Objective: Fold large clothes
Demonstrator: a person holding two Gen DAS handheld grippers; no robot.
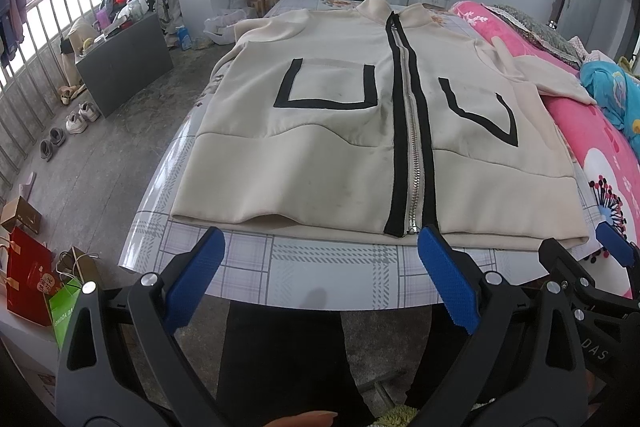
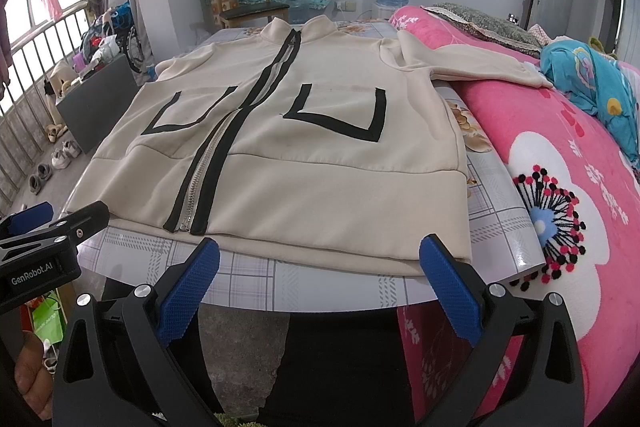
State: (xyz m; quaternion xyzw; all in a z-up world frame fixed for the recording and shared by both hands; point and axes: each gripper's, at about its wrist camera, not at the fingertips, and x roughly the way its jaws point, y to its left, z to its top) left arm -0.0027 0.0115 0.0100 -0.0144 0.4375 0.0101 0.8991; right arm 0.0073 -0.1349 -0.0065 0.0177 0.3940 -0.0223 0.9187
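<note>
The jacket (image 1: pixel 360 131) lies flat and face up on the table (image 1: pixel 320 275), zipped closed, with its collar at the far end and its hem along the near edge. No fold is made in the body, so I judge the task is only at its beginning. One sleeve (image 2: pixel 472 65) reaches out from the jacket onto the pink blanket (image 2: pixel 560 187) beside the table; the other sleeve seems to hang off the opposite side, but I cannot see it well. Both sleeves and the body are left to fold. The left gripper (image 1: pixel 320 251) hovers just before the hem, jaws wide and holding nothing. The right gripper (image 2: pixel 324 263) is just before the hem too, also wide and empty.
</note>
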